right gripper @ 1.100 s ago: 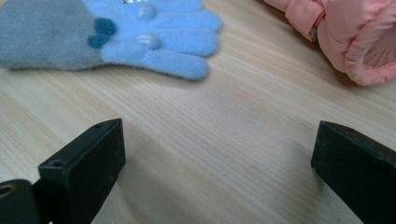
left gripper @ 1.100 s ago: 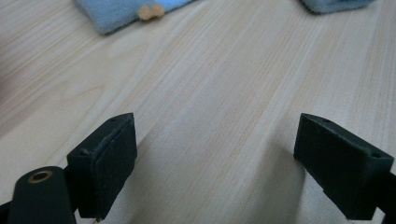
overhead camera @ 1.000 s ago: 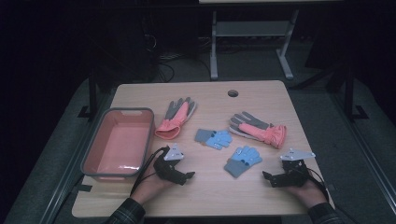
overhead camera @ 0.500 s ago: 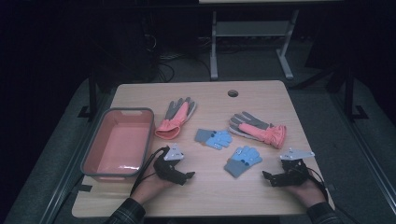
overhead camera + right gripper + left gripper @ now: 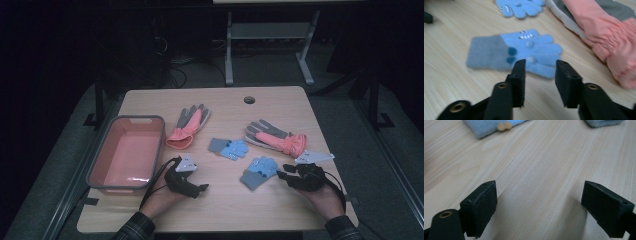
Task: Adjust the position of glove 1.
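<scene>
R gripper (image 5: 284, 174) sits near table (image 5: 280, 100) front edge, right side, jaws partly apart w/ nothing between. Its tips are just short of the near blue glove (image 5: 259, 171), aimed at it; in the right gripper view that glove (image 5: 516, 52) lies flat right past the jaws, grey cuff to the left, fingers to the right.

L gripper (image 5: 200, 188) is at front left-centre, jaws wide apart over bare wood, nothing held; well apart from any glove.

Further back: 2nd blue glove (image 5: 229, 148) mid-table, flat. Pink glove (image 5: 276, 138) behind R gripper, cuff toward the right edge, near but not touching the near blue glove. Other pink glove (image 5: 188, 126) sits left of centre, cuff toward the person, just beside the pink bin (image 5: 126, 120). Bin sits at table's left edge.
</scene>
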Demonstrator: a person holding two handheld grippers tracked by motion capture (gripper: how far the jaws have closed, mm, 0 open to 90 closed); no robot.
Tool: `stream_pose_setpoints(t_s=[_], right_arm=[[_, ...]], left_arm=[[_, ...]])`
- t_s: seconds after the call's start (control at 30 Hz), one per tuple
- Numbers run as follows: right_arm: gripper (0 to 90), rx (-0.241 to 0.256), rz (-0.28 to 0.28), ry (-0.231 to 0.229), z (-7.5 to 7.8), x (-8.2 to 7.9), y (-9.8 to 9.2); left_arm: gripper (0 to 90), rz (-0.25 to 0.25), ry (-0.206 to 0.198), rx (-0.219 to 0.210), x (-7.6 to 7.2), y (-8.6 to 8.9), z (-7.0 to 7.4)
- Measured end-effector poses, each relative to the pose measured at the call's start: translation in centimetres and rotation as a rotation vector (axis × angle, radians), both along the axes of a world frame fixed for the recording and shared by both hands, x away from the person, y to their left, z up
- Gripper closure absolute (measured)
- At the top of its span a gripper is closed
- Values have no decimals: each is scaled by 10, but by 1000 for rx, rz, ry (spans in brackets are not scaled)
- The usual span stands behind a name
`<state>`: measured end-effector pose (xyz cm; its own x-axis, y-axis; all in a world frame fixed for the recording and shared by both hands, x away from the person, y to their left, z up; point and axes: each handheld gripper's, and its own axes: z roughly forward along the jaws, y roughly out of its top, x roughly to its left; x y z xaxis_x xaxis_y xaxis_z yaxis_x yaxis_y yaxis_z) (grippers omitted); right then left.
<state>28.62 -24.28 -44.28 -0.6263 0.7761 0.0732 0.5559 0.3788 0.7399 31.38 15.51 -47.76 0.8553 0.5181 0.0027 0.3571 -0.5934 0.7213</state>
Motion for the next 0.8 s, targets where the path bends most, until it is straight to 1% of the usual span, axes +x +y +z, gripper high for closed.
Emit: stream_pose_setpoints(t_s=[0.07,0.1,0.13,0.17,0.2,0.27,0.33,0.37,0.43,0.47,0.5,0.6,0.63,0.73,0.77,0.8], right_arm=[[650,5,5,6,1,1,3],[686,10,24,9,1,4,9],[689,0,30,11,2,6,11],[689,0,30,11,2,6,11],[696,1,38,17,2,7,15],[712,10,58,8,4,11,24],[712,9,65,4,5,13,27],[715,7,75,7,5,16,33],[719,2,88,6,5,19,39],[719,2,88,6,5,19,39],[727,-1,95,14,4,22,45],[736,0,99,12,3,25,49],[743,-8,106,22,3,27,51],[761,-9,121,37,1,34,61],[761,-9,121,37,1,34,61],[762,-14,126,49,-1,37,66]], left_arm=[[127,0,0,0,0,0,0],[128,0,0,0,0,0,0],[127,0,0,0,0,0,0],[128,0,0,0,0,0,0],[128,-1,-1,0,0,0,0],[128,-1,0,0,0,0,0],[128,0,0,0,0,0,0],[128,0,1,1,0,0,0],[128,0,1,1,0,0,0],[128,0,1,1,0,0,0],[128,1,2,1,0,0,0],[128,4,3,-3,0,0,0],[128,3,3,-3,0,0,0],[128,3,3,-3,0,0,0],[128,3,3,-3,0,0,0],[128,0,2,2,0,0,0]])
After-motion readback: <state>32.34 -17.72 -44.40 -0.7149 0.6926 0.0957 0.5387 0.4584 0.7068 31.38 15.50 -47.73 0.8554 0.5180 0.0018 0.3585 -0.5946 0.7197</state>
